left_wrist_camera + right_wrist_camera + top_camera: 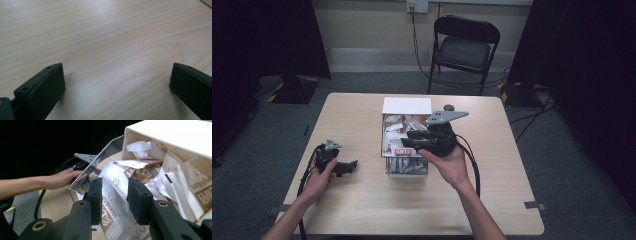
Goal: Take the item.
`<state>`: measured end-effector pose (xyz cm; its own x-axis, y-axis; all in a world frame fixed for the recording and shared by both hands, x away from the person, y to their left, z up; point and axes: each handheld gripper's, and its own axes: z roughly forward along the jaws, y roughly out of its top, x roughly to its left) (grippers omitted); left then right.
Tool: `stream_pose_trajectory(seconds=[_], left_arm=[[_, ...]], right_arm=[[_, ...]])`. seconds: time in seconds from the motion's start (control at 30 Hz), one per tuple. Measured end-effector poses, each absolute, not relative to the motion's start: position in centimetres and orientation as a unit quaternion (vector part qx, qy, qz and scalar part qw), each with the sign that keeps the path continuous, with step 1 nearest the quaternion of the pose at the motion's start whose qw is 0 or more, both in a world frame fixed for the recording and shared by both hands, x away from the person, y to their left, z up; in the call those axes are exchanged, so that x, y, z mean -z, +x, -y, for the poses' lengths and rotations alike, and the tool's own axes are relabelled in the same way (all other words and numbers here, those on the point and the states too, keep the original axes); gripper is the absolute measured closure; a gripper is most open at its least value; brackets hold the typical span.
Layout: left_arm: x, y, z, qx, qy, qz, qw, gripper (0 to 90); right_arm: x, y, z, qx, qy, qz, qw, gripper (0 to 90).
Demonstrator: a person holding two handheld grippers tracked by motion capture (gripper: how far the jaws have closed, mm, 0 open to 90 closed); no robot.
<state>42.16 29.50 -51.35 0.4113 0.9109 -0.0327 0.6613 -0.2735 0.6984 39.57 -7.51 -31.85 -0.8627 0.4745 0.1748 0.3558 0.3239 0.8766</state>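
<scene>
Left gripper: matte black body, grey three-cornered plate on top, black cable trailing behind; blocky black jaws showing small screw holes along top edges. Right gripper: black, same grey plate with holes, thick black cable looping away; brass-coloured pivot bushings showing on jaw arms, flat black pads. Forearms appearing bare, no sleeves, nothing worn on hands.

left tool jaws stand wide apart over bare wooden table.
</scene>
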Motion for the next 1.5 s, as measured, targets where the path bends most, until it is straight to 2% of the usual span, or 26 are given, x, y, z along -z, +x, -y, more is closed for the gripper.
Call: stream_pose_trajectory(seconds=[0.43, 0.77, 1.03, 1.13, 1.23, 1.33, 1.5], left_arm=[[51.4, 42.2, -29.5, -0.192, 0.775, -0.507, 0.326, 0.0], [51.4, 42.2, -29.5, -0.192, 0.775, -0.507, 0.326, 0.0], [51.3, 42.2, -29.5, -0.191, 0.775, -0.507, 0.325, 0.0], [51.3, 42.1, -29.5, -0.191, 0.775, -0.507, 0.325, 0.0], [51.3, 42.1, -29.5, -0.191, 0.775, -0.507, 0.325, 0.0], [51.3, 42.1, -29.5, -0.191, 0.775, -0.507, 0.325, 0.0], [51.3, 42.1, -29.5, -0.191, 0.775, -0.507, 0.325, 0.0]], right_arm=[[32.4, 39.7, 7.4, -0.512, 0.256, -0.818, 0.051, 67.5], [32.3, 39.2, 7.0, -0.507, 0.235, -0.828, 0.041, 76.0], [32.2, 38.9, 6.4, -0.503, 0.22, -0.835, 0.038, 79.4], [32.2, 38.9, 6.3, -0.502, 0.216, -0.836, 0.04, 84.2], [32.3, 39.0, 6.2, -0.503, 0.216, -0.836, 0.034, 84.2], [32.3, 39.1, 6.1, -0.501, 0.215, -0.838, 0.03, 79.9], [32.6, 39.1, 5.8, -0.498, 0.216, -0.839, 0.033, 82.8]])
